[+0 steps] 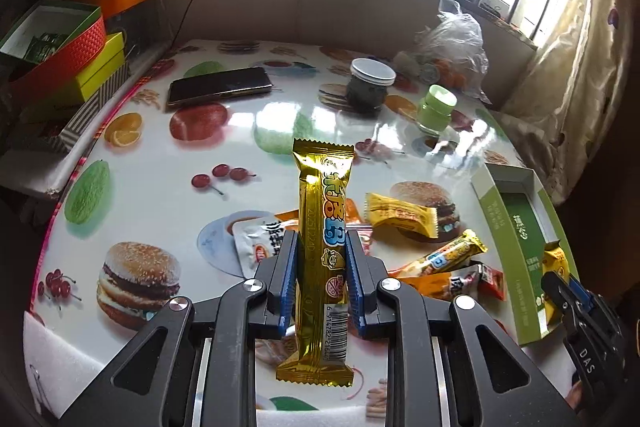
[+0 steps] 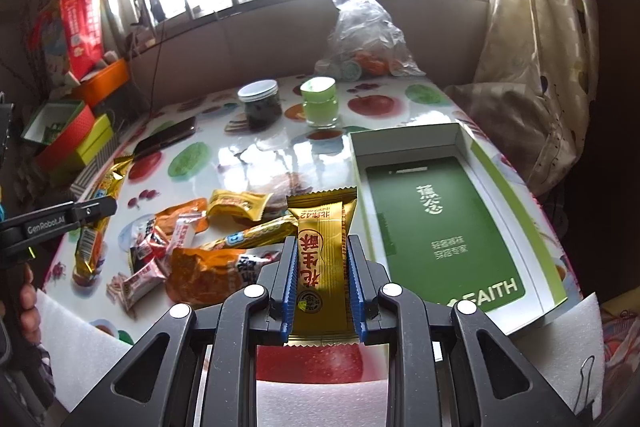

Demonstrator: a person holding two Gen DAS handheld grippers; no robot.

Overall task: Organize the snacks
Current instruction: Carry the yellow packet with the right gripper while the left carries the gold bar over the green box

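Note:
My left gripper [image 1: 322,239] is shut on a long gold snack bar [image 1: 322,227], held upright above the table. My right gripper [image 2: 322,243] is shut on a short gold peanut-crisp packet [image 2: 322,247], just left of the open green box [image 2: 436,223]. The box also shows in the left wrist view [image 1: 504,223], with the right gripper [image 1: 560,287] at its near end. A pile of loose snacks lies on the table: a yellow packet [image 2: 238,203], a second gold bar [image 2: 256,233], an orange pouch [image 2: 204,275] and small red-and-white packets [image 2: 160,247].
A fruit-print tablecloth [image 1: 160,187] covers the table. A phone [image 1: 218,85], a dark jar with a white lid [image 1: 368,85], a green jar [image 1: 436,109] and a plastic bag [image 1: 452,43] sit at the back. Stacked boxes [image 1: 60,55] stand at the left. A curtain [image 2: 540,67] hangs at the right.

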